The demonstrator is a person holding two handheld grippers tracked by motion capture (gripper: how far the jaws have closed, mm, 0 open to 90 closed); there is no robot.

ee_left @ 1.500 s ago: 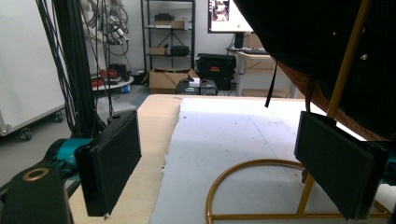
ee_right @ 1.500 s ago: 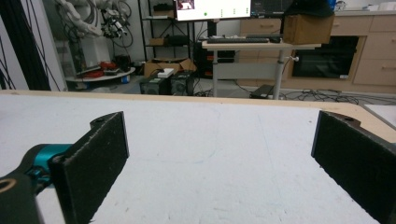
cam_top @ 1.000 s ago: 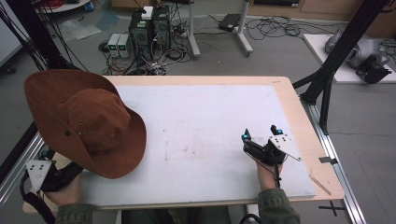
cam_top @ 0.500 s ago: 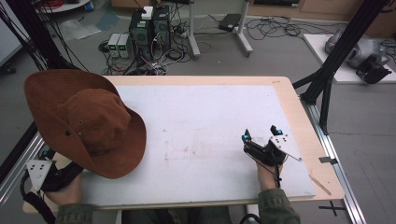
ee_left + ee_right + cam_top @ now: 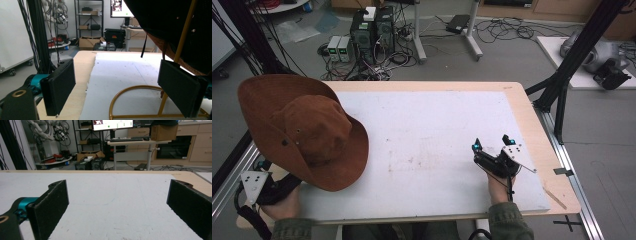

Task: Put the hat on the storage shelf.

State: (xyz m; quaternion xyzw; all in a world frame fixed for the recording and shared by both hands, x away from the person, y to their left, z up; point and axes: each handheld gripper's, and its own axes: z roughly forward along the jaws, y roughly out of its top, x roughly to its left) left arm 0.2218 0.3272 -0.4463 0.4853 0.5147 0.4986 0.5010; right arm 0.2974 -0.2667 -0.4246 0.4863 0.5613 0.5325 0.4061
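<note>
A brown wide-brimmed hat (image 5: 304,132) sits over the left part of the white mat (image 5: 432,135), held up on a gold wire stand (image 5: 136,88). In the left gripper view my left gripper (image 5: 118,93) is open at the table's near left corner. The stand's ring and upright rod lie between its jaws, and the hat's dark underside (image 5: 170,22) hangs above. In the high view its grey plate (image 5: 252,181) pokes out from under the brim. My right gripper (image 5: 491,143) rests open on the mat at the right with nothing between its fingers (image 5: 48,207).
The mat covers most of a wooden table (image 5: 532,125). Black frame posts (image 5: 569,60) stand to the right and left of it. Computer cases (image 5: 372,27) and cables lie on the floor beyond the far edge.
</note>
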